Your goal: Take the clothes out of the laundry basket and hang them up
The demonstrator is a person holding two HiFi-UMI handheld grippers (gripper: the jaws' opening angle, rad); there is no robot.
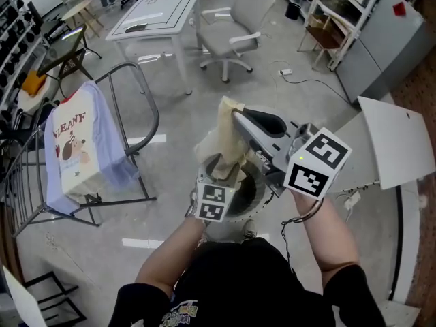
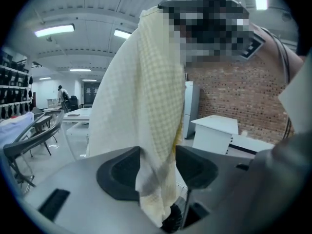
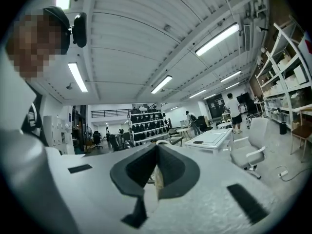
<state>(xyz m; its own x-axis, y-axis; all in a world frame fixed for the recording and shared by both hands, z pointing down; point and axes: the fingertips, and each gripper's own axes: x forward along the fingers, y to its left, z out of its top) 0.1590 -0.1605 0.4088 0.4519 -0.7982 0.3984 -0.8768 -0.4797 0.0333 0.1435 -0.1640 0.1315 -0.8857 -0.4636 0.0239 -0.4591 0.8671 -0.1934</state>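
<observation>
A cream waffle-weave cloth (image 1: 228, 138) hangs upright in front of me. My right gripper (image 1: 234, 112) is shut on its top edge, and a thin strip of the cloth (image 3: 156, 184) shows pinched between the closed pads of the right gripper (image 3: 157, 172). Lower down, my left gripper (image 1: 223, 171) stands with its jaws wide apart around the hanging cloth (image 2: 146, 91). The fabric passes loosely between the pads of the left gripper (image 2: 158, 167). The round laundry basket (image 1: 248, 199) sits on the floor beneath both grippers, mostly hidden by them.
A metal drying rack (image 1: 136, 94) stands at the left with a white and lavender printed shirt (image 1: 78, 145) draped over it. Farther off are a white table (image 1: 157, 12), a grey office chair (image 1: 235, 29) and shelving (image 1: 340, 19). A white panel (image 1: 395, 142) lies at the right.
</observation>
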